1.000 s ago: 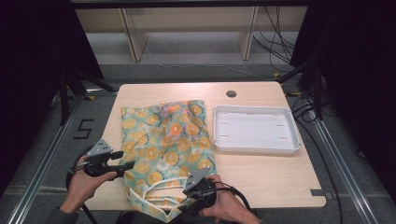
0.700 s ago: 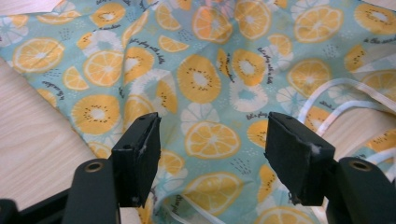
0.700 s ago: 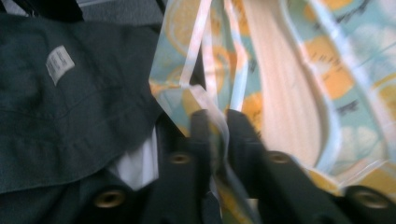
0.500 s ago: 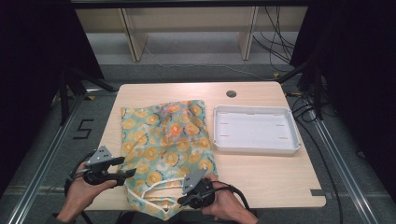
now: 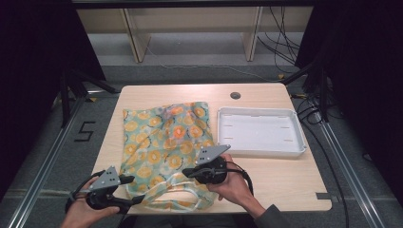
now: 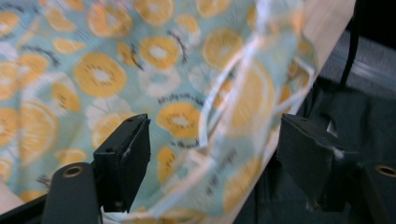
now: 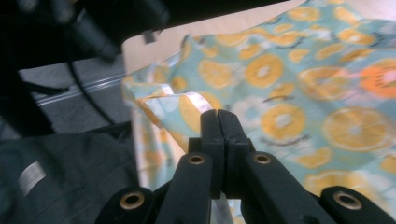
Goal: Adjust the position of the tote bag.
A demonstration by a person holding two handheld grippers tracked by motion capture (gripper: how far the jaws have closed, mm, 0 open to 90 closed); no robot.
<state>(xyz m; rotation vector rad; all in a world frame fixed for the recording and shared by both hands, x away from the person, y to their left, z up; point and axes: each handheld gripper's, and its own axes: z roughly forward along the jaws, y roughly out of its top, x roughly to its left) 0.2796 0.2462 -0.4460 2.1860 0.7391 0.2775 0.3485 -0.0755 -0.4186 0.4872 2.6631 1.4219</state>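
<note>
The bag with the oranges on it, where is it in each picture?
High view: the fruit-print bag lies on the left half of the table, beside the white tray.
Left gripper view: the bag spreads across the upper left, behind the open tongs.
Right gripper view: it covers the right side.
Shared landmark: its pale handle strap.

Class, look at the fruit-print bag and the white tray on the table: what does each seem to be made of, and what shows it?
Fruit-print bag: probably thin woven fabric, matte; it wrinkles and drapes limply over the table edge.
White tray: likely moulded plastic, smooth with a slight sheen; rigid raised rim and rounded corners.
</note>
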